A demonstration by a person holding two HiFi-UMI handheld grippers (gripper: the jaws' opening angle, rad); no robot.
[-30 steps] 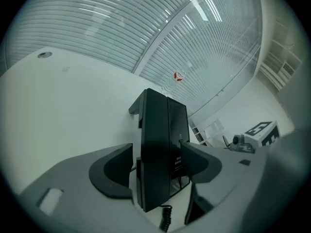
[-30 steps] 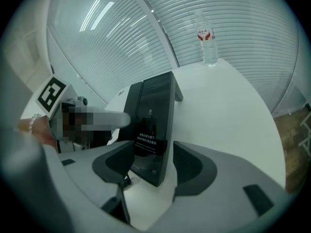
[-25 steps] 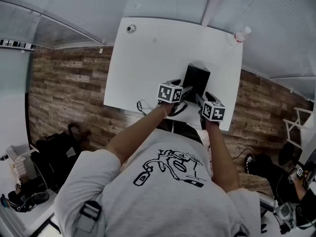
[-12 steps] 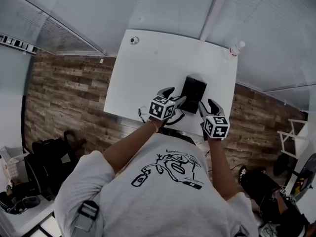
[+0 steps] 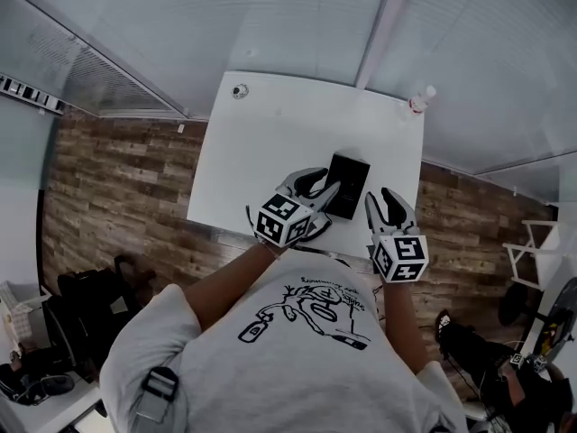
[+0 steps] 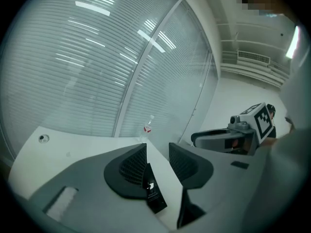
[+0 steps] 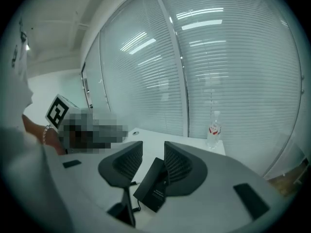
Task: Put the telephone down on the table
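The black telephone point(image 5: 348, 184) lies flat on the white table point(image 5: 270, 142) near its front edge, with its cord point(image 5: 256, 211) trailing off to the left. Both grippers hang in the air above it and touch nothing. My left gripper point(image 5: 313, 188) is over the phone's left side and my right gripper point(image 5: 388, 207) is just right of it. Both pairs of jaws are closing with nothing between them. In the left gripper view the phone point(image 6: 154, 194) shows far below the gap of the left gripper point(image 6: 157, 152). The right gripper view shows the phone point(image 7: 153, 185) below the right gripper point(image 7: 153, 154).
A clear bottle with a red label point(image 5: 417, 98) stands at the table's far right corner. A small round fitting point(image 5: 239, 90) sits at the far left corner. Slatted blinds close off the far side. Dark bags point(image 5: 90, 287) lie on the wooden floor at left.
Both grippers have lifted up from beside the telephone and their jaws have narrowed. The telephone has stayed on the table.
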